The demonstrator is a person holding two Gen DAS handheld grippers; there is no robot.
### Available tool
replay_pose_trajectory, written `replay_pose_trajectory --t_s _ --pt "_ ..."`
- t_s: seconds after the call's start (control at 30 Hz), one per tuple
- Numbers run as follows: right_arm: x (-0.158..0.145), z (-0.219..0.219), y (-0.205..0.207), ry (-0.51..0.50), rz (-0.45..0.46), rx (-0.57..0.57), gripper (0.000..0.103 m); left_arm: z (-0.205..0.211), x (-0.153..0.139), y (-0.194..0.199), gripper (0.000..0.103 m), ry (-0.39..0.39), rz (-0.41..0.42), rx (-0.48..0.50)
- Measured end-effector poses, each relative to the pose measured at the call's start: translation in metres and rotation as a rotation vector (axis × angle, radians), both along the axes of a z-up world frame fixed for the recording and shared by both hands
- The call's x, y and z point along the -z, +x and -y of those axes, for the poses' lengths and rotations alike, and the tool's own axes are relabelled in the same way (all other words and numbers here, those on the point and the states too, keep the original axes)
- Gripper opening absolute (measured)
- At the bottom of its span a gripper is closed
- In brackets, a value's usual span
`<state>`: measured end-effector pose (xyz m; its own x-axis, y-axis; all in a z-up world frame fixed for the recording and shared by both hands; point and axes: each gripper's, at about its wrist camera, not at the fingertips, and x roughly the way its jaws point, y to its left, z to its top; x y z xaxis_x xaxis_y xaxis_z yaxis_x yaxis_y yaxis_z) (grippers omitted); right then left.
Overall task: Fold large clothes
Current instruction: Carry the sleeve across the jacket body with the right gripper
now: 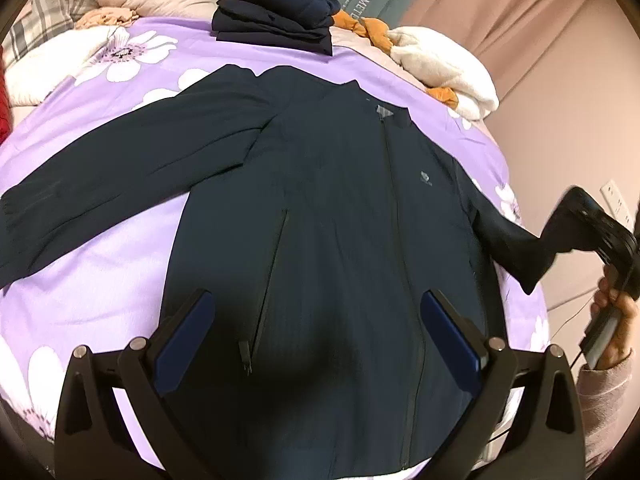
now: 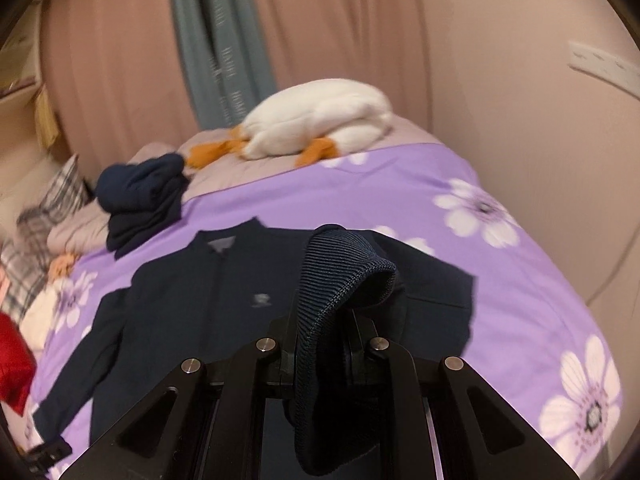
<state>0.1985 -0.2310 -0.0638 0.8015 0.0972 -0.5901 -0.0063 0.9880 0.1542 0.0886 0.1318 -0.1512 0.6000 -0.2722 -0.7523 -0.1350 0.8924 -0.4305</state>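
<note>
A dark navy zip jacket [image 1: 340, 208] lies face up on the purple flowered bed cover [image 1: 100, 288], its left sleeve [image 1: 120, 168] stretched out flat. My left gripper [image 1: 322, 320] hovers open over the jacket's lower front, with nothing between its blue pads [image 1: 188, 336]. At the right edge my right gripper [image 1: 556, 236], in a person's hand [image 1: 616, 320], is shut on the other sleeve [image 1: 512, 244] and holds it up off the bed. In the right wrist view the ribbed cuff [image 2: 344, 276] is pinched in my right gripper [image 2: 320, 344] and droops over its fingers, with the jacket [image 2: 192, 320] beneath.
A folded stack of navy clothes [image 1: 276, 16] sits at the far side of the bed. Beside it lies a white plush duck with orange feet [image 1: 444, 64]. Plaid pillows [image 1: 44, 16] and a red item [image 2: 12, 364] lie to the left. Curtains [image 2: 320, 40] and a wall close the far side.
</note>
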Motion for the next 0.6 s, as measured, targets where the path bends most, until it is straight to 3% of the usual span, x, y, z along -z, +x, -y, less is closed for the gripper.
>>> replay_pose_trajectory --t_s 0.2,0.4,0.47,0.6 --pt "0.002 -0.079 0.049 -0.093 -0.017 -0.066 0.016 -0.023 0.01 0.022 0.103 -0.025 -0.035 -0.046" --pt "0.022 -0.172 0.092 -0.261 -0.039 -0.134 0.016 -0.039 0.014 0.043 0.103 -0.028 -0.047 -0.068" --pt "0.052 -0.208 0.112 -0.356 -0.114 -0.184 0.016 -0.043 0.015 0.05 0.103 -0.021 -0.047 -0.077" --pt "0.113 -0.25 0.13 -0.447 -0.284 -0.321 0.02 -0.045 0.02 0.06 0.103 -0.008 -0.06 -0.078"
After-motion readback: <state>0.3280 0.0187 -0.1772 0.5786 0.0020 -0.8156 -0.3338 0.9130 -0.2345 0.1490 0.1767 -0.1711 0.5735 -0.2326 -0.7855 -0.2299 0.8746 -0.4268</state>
